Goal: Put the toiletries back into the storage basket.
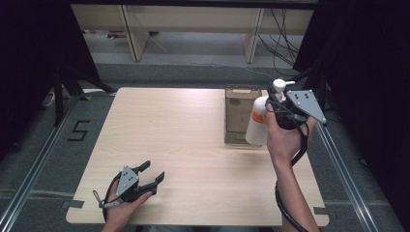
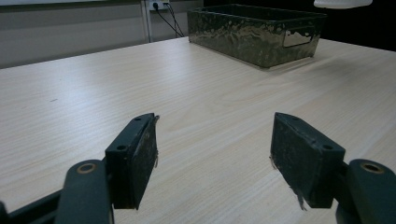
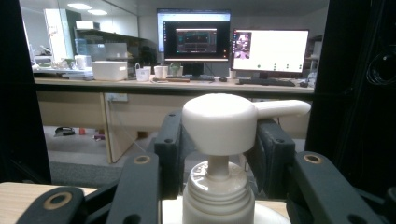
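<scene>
- The counter (image 1: 193, 145), a pale wood-grain top, carries a dark rectangular bin (image 1: 239, 121) near its far right corner; the rest of the top is bare, so a clear set-down area is offered along the near edge and the left side.
- The bin is seen in the left gripper view (image 2: 254, 32) as a stiff, open-topped box with a slot handle in its end wall; it is judged rigid enough to take the bottle without shifting much.
- The pump bottle (image 1: 257, 126), white with an orange label, is held upright and raised just off the counter beside the bin's right wall, close to the counter's right edge.
- The bottle is judged to be smooth plastic, fairly slippery, and possibly bottom-heavy if it is full, so some swing below the hold is to be expected.
- The right gripper (image 1: 283, 108) is closed about halfway on the bottle's upper part; in the right gripper view the jaws flank the neck and the ribbed collar (image 3: 218, 186) under the pump head (image 3: 224, 122).
- The collar is judged the best hold, since the wider pump head above it acts as a stop; the spout itself is thin and is better left untouched.
- The left gripper (image 1: 151, 175) rests near the counter's near left corner, its jaws spread with nothing between the pads (image 2: 140, 154).
</scene>
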`<move>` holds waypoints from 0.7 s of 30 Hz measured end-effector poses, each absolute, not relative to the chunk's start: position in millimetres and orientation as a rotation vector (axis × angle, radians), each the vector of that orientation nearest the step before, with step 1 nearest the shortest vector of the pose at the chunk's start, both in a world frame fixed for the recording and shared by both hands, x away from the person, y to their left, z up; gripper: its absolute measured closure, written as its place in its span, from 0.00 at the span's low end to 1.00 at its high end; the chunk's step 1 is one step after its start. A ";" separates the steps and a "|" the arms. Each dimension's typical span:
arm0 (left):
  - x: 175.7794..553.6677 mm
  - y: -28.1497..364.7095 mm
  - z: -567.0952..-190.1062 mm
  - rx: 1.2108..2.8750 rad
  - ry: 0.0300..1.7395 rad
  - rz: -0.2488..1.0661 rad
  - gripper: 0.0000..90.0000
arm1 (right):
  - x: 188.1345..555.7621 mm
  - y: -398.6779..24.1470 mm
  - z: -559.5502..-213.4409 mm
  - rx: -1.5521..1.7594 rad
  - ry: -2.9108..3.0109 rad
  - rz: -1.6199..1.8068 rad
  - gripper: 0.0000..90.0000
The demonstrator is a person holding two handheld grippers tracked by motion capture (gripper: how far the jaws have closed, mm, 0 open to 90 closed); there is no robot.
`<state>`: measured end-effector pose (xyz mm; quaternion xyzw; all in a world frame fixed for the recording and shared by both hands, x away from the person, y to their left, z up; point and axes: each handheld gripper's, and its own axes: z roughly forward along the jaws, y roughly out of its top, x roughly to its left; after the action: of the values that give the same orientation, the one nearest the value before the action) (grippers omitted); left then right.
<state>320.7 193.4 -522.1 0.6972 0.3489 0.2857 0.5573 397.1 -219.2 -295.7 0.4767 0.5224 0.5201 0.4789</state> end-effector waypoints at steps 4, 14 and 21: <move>320.6 193.5 -522.0 1.648 0.822 0.675 0.35 | 400.9 -218.0 -292.6 1.156 1.267 1.270 0.67; 320.7 193.4 -522.0 1.648 0.821 0.674 0.35 | 408.6 -216.8 -290.4 1.166 1.266 1.268 0.67; 320.7 193.2 -522.1 1.649 0.819 0.674 0.35 | 414.6 -216.9 -286.2 1.161 1.260 1.269 0.67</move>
<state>320.7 193.2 -522.1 0.6986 0.3472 0.2856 0.5566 414.6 -216.9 -286.2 0.4767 0.5172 0.5210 0.4835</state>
